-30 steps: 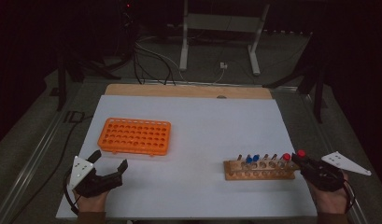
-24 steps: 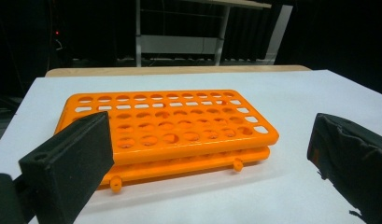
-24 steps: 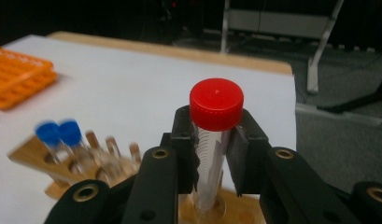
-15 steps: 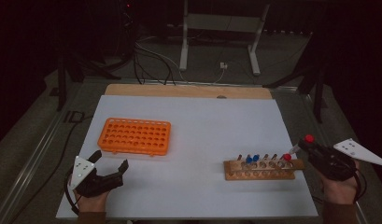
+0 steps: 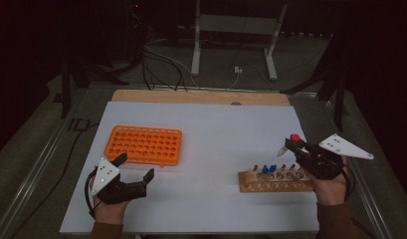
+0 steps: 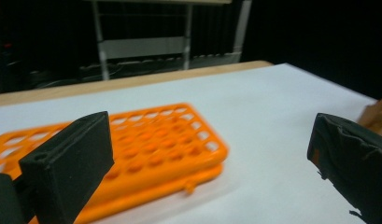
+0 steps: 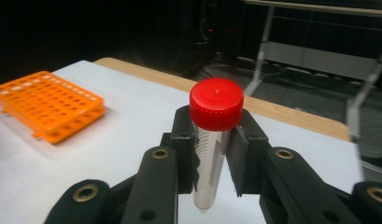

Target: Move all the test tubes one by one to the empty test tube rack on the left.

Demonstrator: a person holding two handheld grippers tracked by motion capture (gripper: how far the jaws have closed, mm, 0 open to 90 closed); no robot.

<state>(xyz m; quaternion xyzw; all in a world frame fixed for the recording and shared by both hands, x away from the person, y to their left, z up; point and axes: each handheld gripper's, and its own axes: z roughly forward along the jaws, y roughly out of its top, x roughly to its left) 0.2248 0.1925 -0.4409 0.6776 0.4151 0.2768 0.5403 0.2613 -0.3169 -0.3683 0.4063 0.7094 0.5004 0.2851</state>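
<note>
Presently the right gripper (image 5: 294,144) is clamping a red-capped tube (image 7: 213,140) between its jaws, lifted clear above the wooden rack (image 5: 275,181) just beneath it, while the left gripper (image 5: 136,167) is hanging wide and empty, just short of the orange rack (image 5: 144,145).

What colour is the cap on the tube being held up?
Red. The cap on the clear tube shows best in the right gripper view.

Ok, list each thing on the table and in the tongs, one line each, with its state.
Red-capped tube: capped, clamped in the right tongs, lifted off the table.
Left tongs: open, holding nothing.
Orange rack: flat on the table, holes empty.
Wooden rack: on the table, holding several capped tubes, two blue.
</note>
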